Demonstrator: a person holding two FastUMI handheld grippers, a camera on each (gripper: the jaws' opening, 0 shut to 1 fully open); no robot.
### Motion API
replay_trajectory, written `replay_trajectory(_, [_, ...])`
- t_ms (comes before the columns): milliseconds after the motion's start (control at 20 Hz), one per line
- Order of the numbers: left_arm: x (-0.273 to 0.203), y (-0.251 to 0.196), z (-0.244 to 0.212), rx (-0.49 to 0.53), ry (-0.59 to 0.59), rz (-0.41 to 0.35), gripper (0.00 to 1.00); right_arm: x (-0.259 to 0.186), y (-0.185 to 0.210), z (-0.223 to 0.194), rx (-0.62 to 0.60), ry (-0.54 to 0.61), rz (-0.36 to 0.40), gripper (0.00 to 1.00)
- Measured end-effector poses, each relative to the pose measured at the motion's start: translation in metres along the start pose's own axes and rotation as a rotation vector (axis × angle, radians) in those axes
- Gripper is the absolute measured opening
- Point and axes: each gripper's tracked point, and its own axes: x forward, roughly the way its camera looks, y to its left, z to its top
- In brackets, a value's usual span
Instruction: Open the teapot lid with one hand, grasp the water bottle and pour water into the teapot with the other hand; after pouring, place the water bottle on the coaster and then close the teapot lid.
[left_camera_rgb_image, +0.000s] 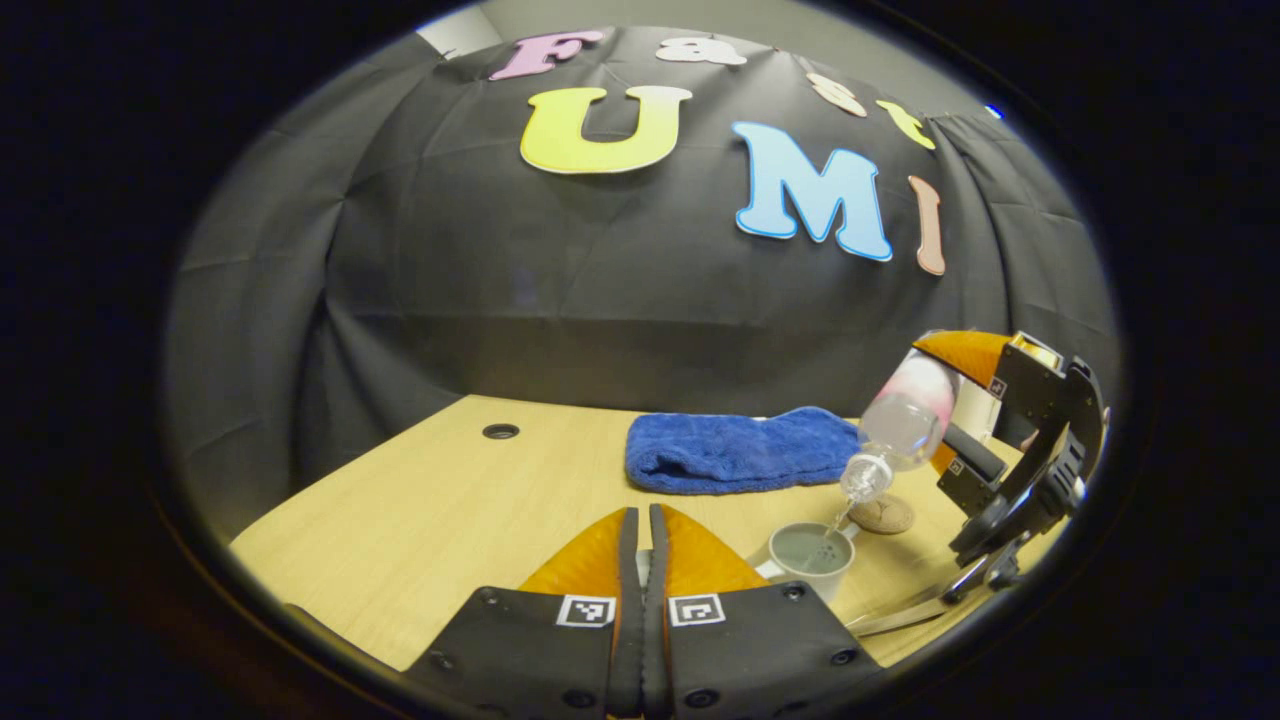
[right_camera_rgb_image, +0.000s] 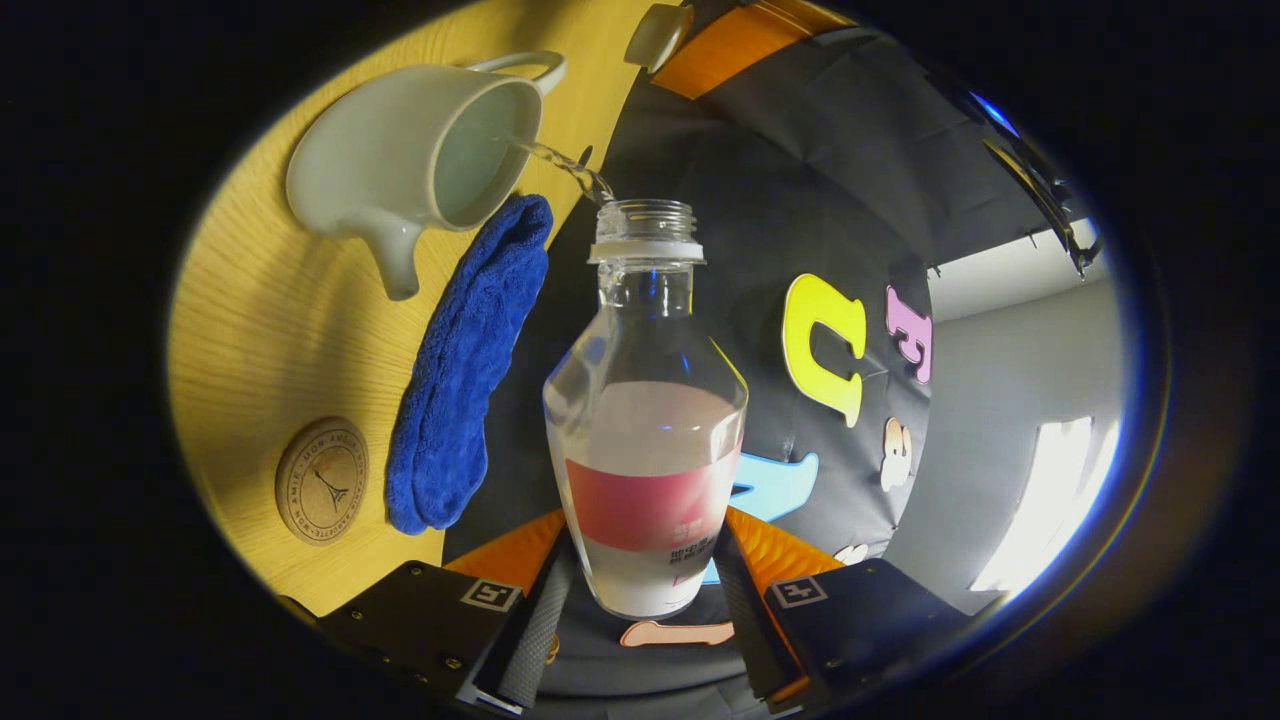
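The white teapot (left_camera_rgb_image: 810, 555) stands without its lid on the wooden table, right of my left gripper (left_camera_rgb_image: 643, 512). That gripper's fingers are pressed together on the teapot lid (right_camera_rgb_image: 655, 35), which the right gripper view catches at its top edge. My right gripper (right_camera_rgb_image: 648, 530) is shut on the clear water bottle (right_camera_rgb_image: 650, 440) with a pink label. The uncapped bottle (left_camera_rgb_image: 905, 420) is tipped mouth-down over the teapot (right_camera_rgb_image: 400, 150), and a thin stream of water (right_camera_rgb_image: 565, 165) runs into it. A round cork coaster (left_camera_rgb_image: 882, 515) lies just behind the teapot.
A folded blue towel (left_camera_rgb_image: 740, 450) lies across the table behind the teapot and coaster. The table (left_camera_rgb_image: 450, 500) has a small round cable hole (left_camera_rgb_image: 500, 431) at its far left. Black cloth walls close the booth behind.
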Motion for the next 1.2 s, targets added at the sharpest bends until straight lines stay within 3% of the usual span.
replay_trajectory(1200, [-0.001,-0.001,-0.001,-0.003,0.005,-0.010,0.05,0.007,-0.018,0.002,-0.142,-0.076,-0.074,0.76])
